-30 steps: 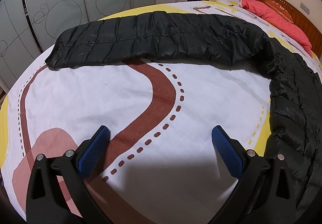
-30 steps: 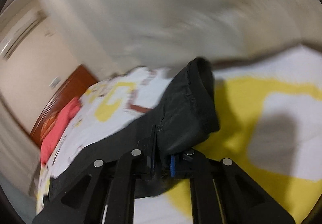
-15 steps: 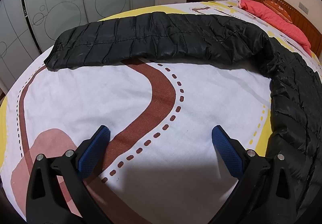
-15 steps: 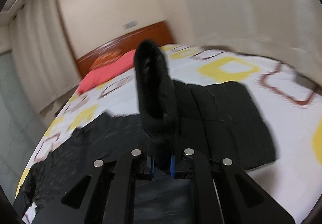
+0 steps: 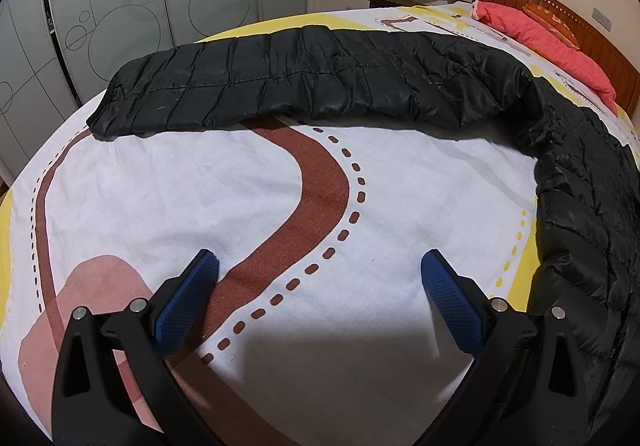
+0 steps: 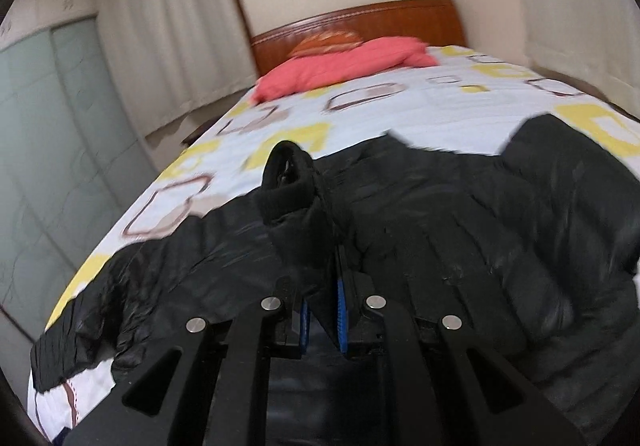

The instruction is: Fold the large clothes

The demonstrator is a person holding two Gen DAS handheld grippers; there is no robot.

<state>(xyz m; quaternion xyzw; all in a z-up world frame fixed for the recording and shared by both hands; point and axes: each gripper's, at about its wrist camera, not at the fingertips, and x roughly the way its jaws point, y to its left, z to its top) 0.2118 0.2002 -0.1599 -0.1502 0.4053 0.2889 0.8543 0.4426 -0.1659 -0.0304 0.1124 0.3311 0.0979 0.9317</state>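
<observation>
— Gripper states are asked for first: how are they set?

— On the right gripper (image 6: 322,310) the blue pads are drawn nearly together on a sleeve (image 6: 294,201) of the black quilted puffer jacket (image 6: 460,246), with the knit cuff (image 6: 286,175) standing up past the fingertips. The left gripper (image 5: 316,296) is spread wide and nothing is held in it; it is poised above the white bedspread with brown road pattern (image 5: 200,185).

— And where is the jacket placed?

— It is spread across the bedspread. In the left wrist view, the other sleeve (image 5: 300,85) is stretched flat beyond the left gripper, and the body is draped along that gripper's right side. The coral quilted bedding (image 6: 340,65) is seen well beyond the jacket, against the brown wooden headboard (image 6: 360,19).

— What could be spoiled from here?

— Only a narrow pinch of slick padded fabric appears to be gripped, so the sleeve could be lost if it is swung quickly. The fold could also be laid crooked, since the puffy filling is likely to spring back. Were the left gripper closed too low, the bedspread might be gathered along with the jacket.
</observation>
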